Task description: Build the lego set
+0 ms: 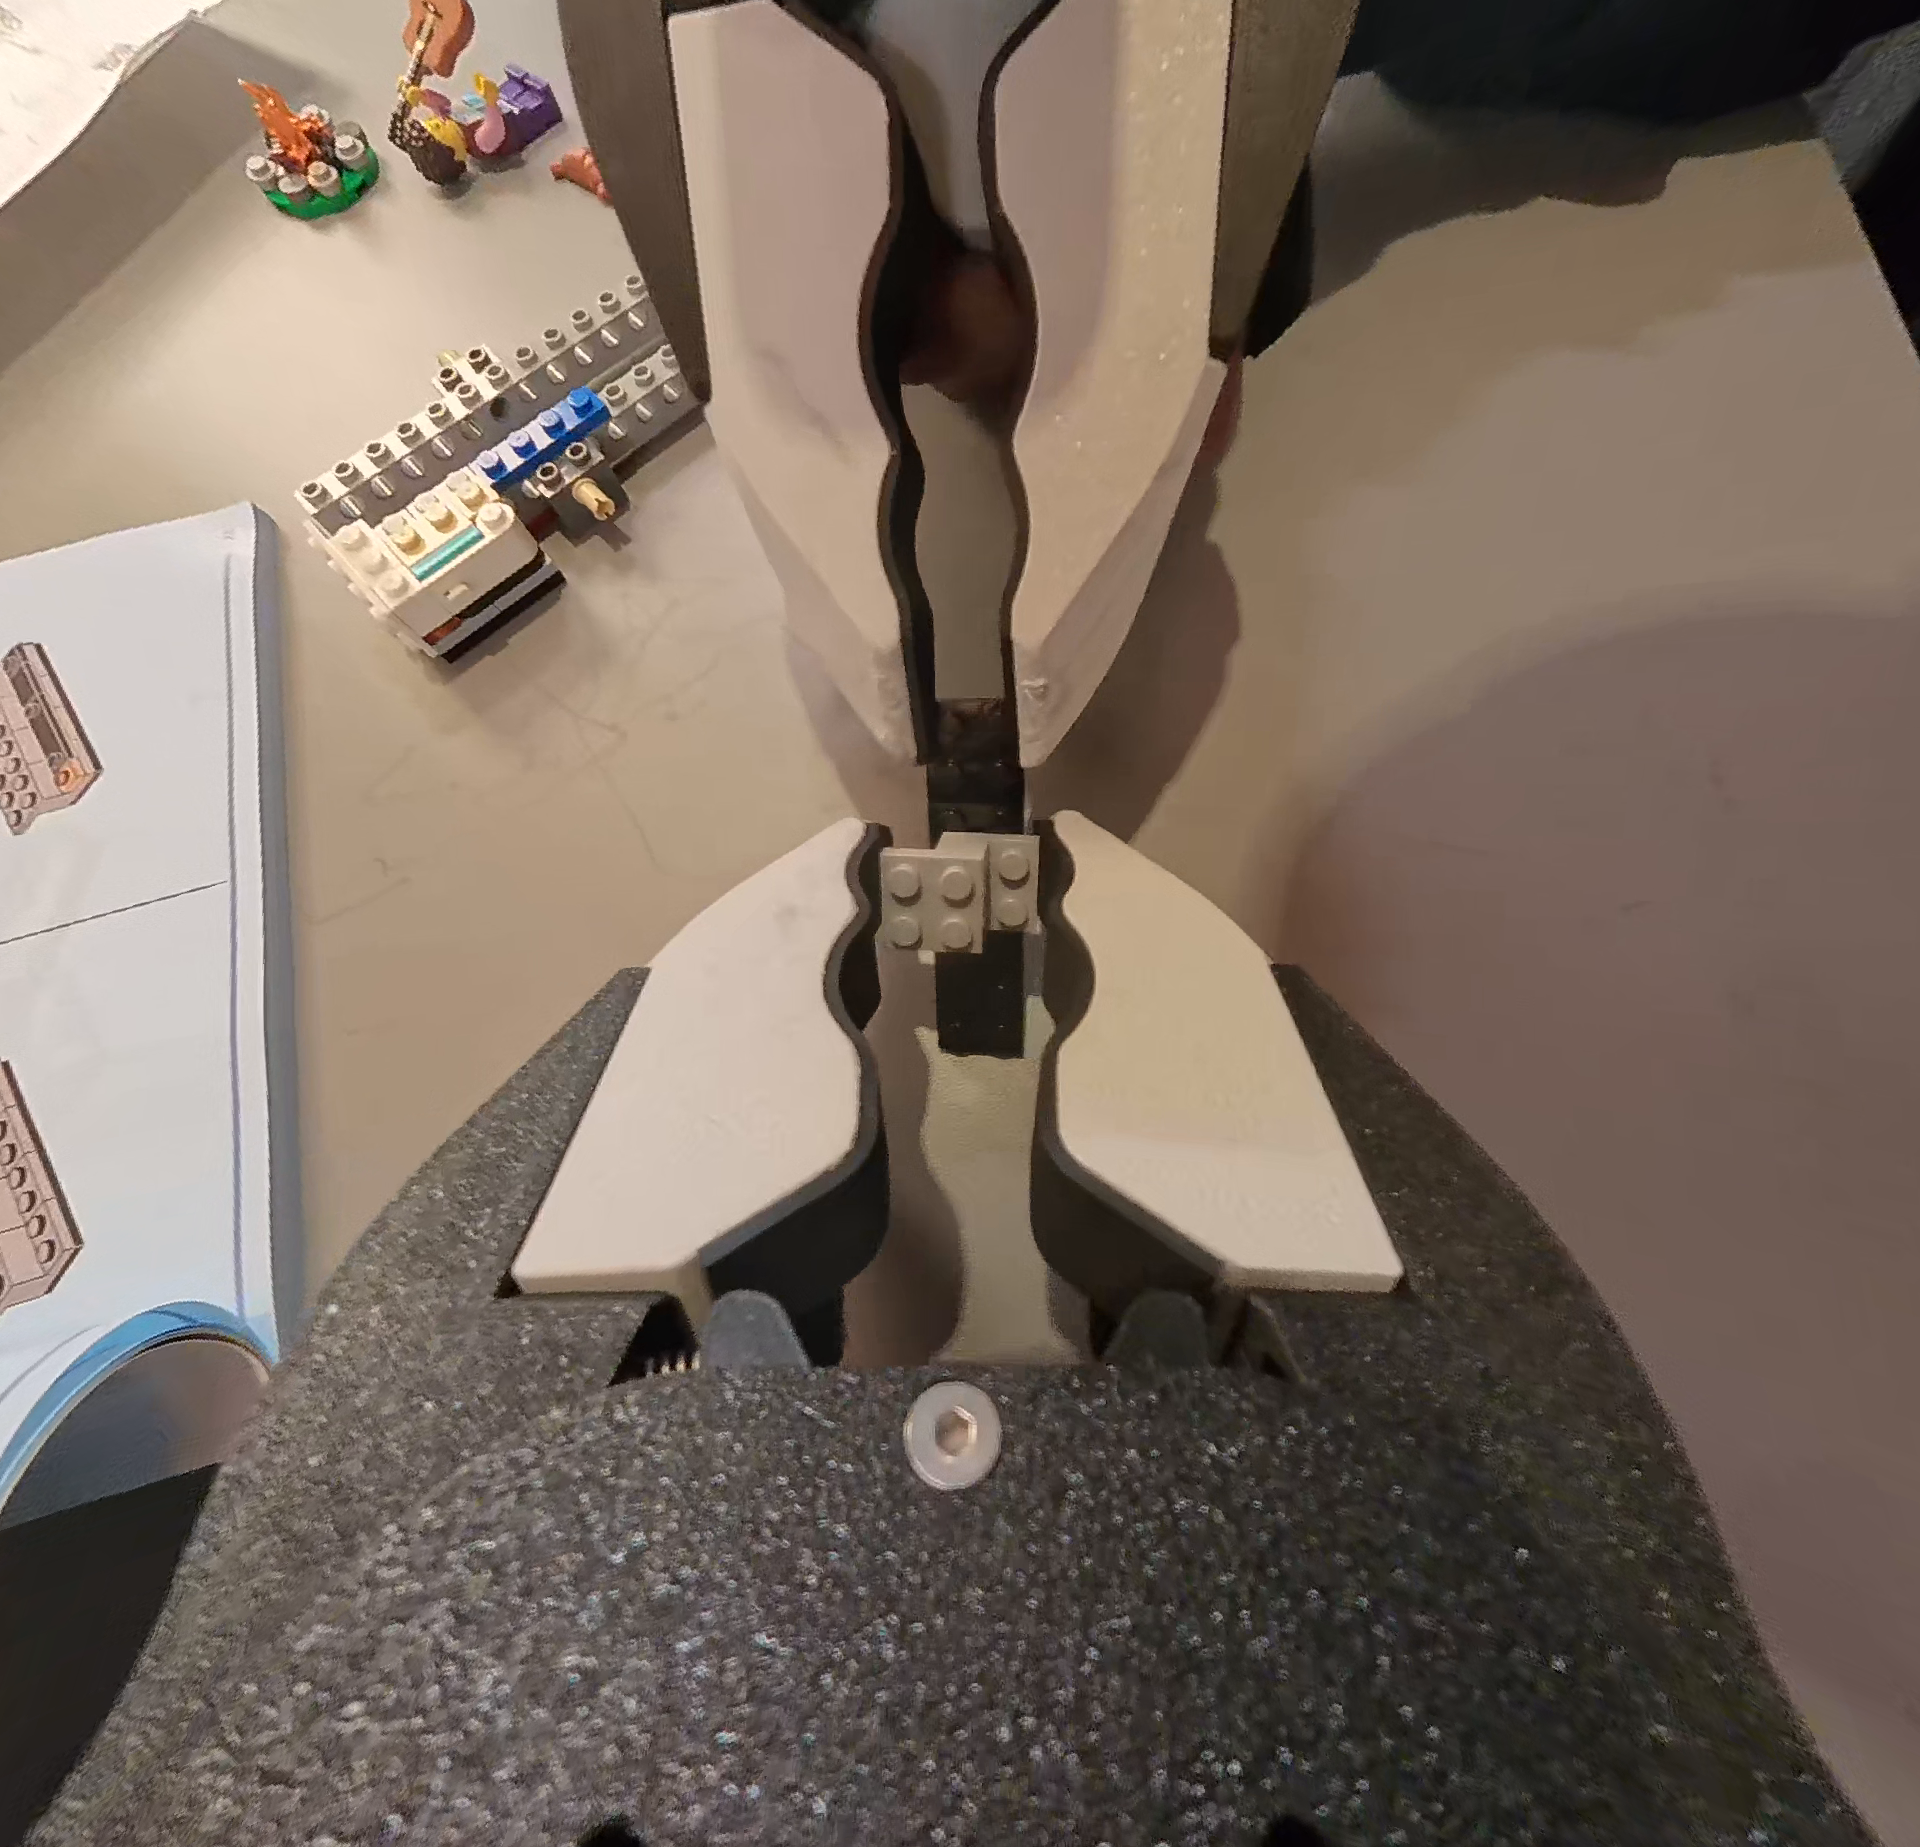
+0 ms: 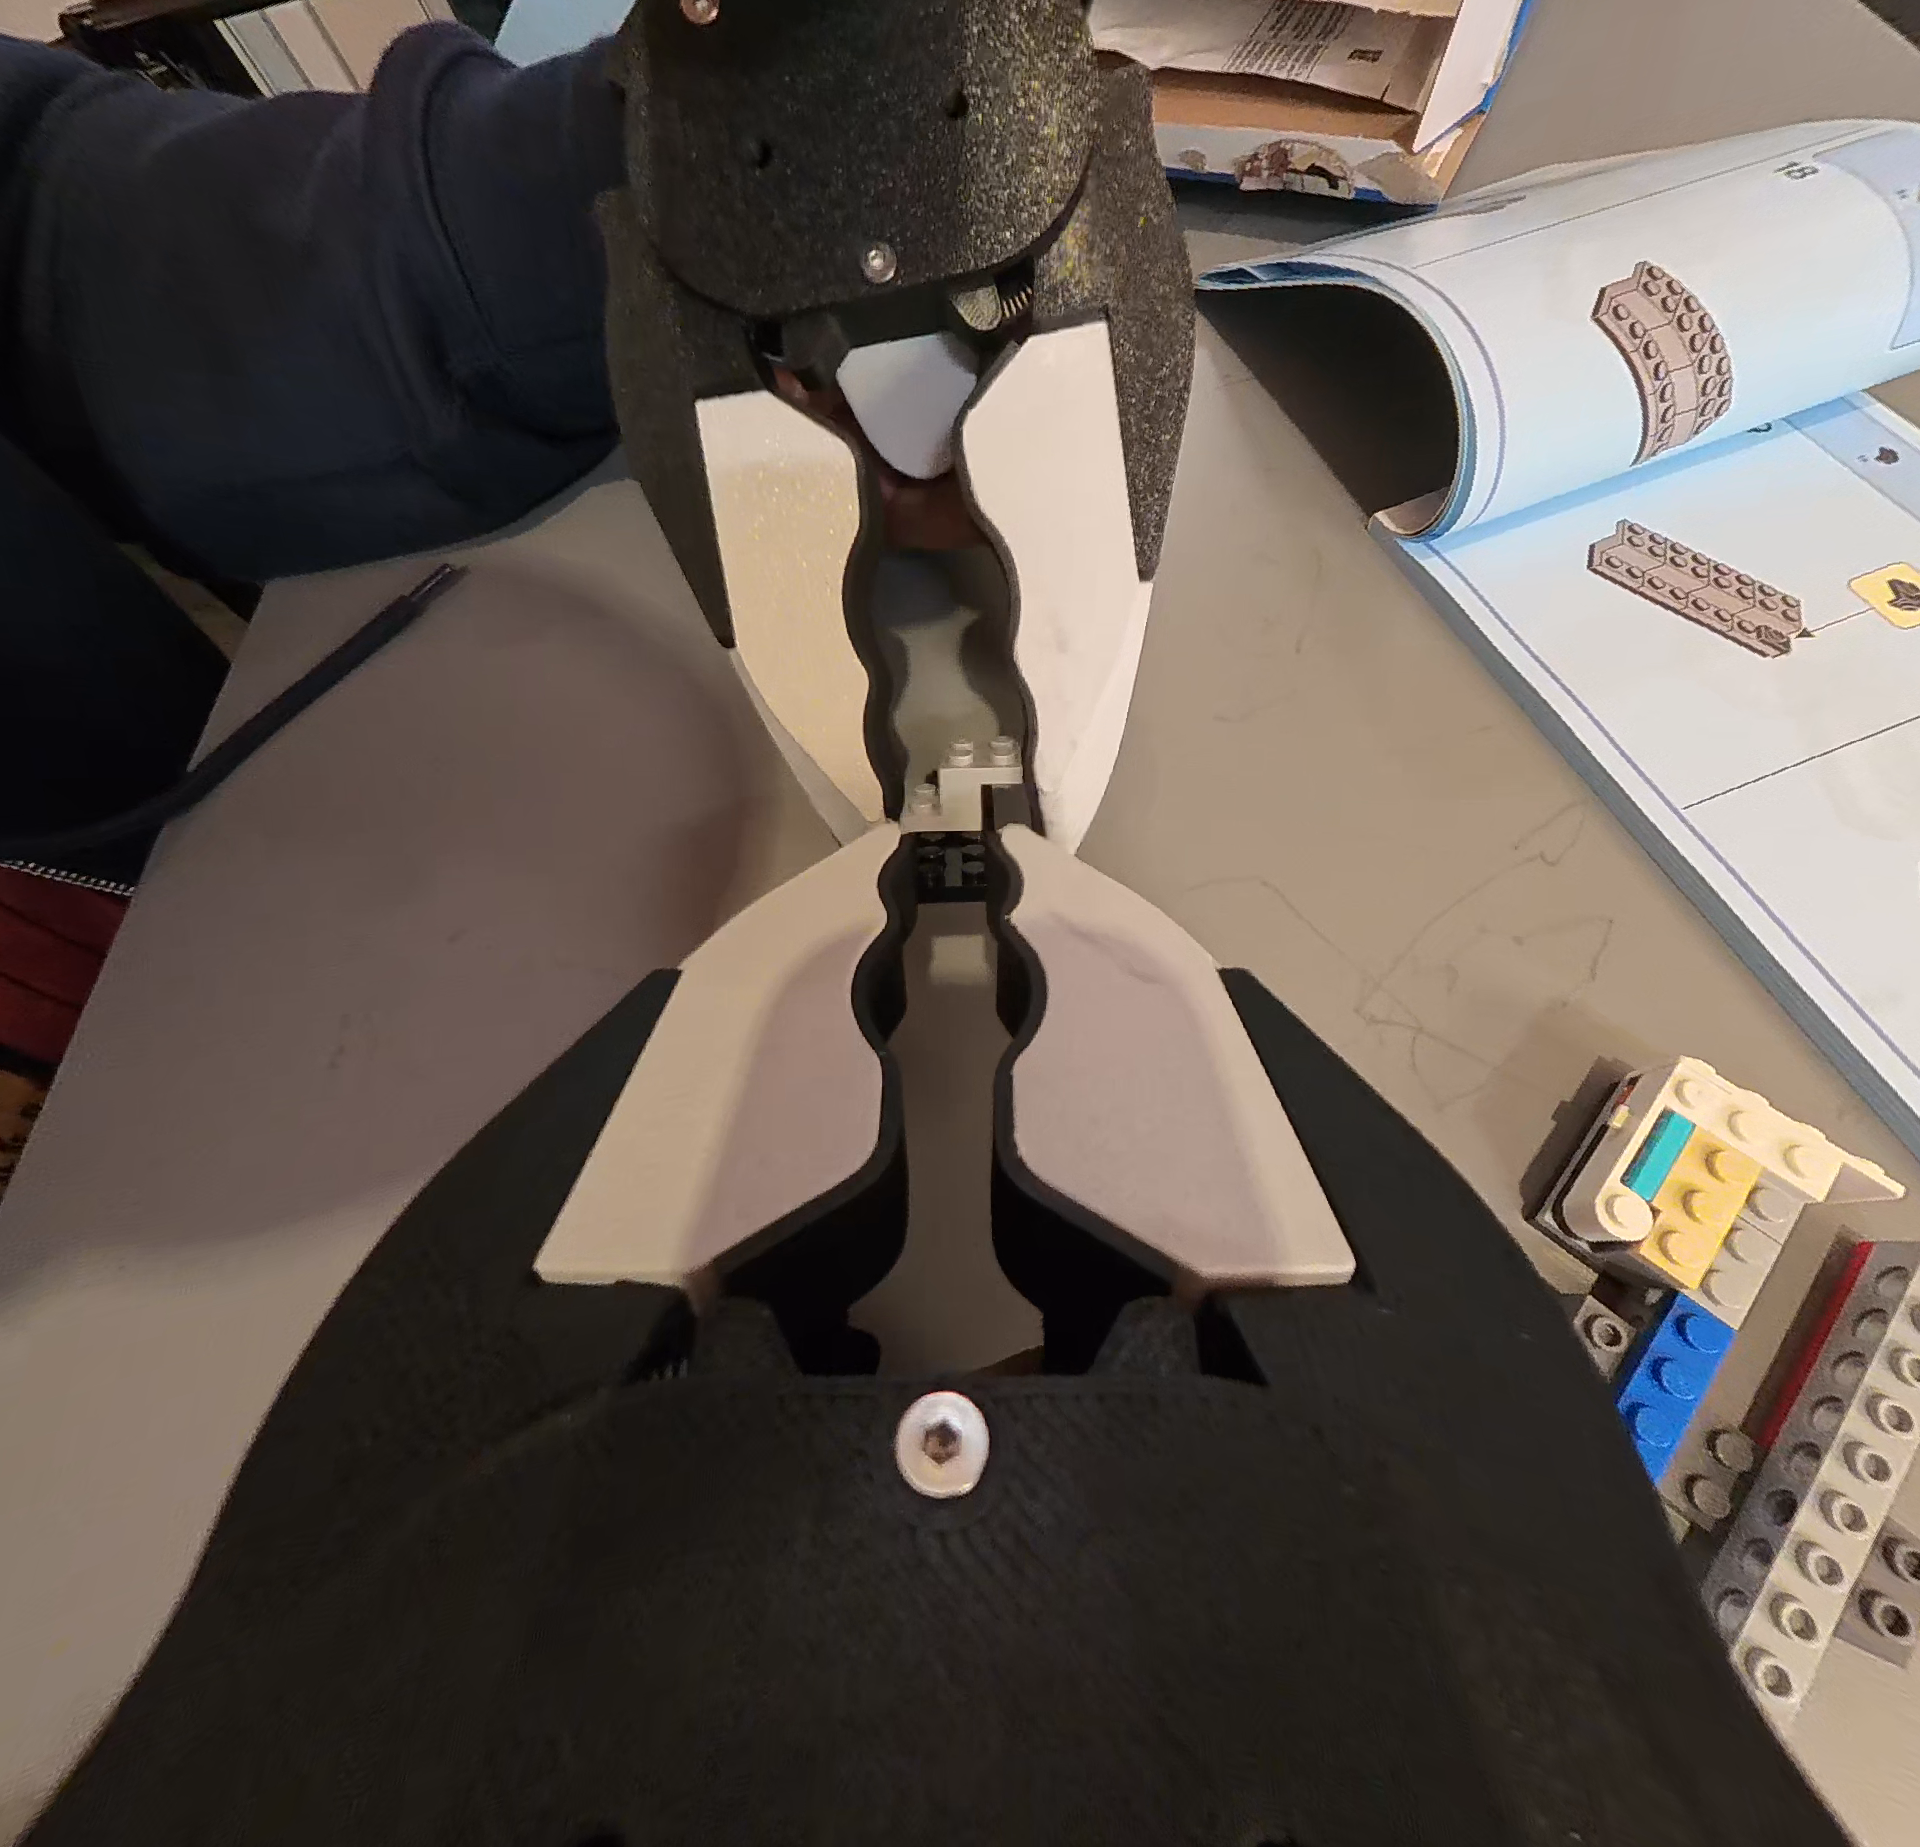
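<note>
Left wrist view has the left gripper (image 1: 961, 898) at the frame's centre, clenched on a small grey studded brick piece (image 1: 940, 898) with a black plate (image 1: 977, 1008) under it. The black plate runs upward into the right gripper (image 1: 968, 748), which reaches down from the top of the frame and is closed on the plate's far end, tip to tip with the left one above the beige counter (image 1: 1507, 654). Right wrist view shows the same from the other side: the right gripper (image 2: 951, 878) pinches the black plate (image 2: 948, 878), the grey piece (image 2: 961, 784) just beyond it. At left of the left view lie a grey brick assembly (image 1: 488, 478), small colourful figures (image 1: 416, 104) and an open instruction booklet (image 1: 125, 862).
</note>
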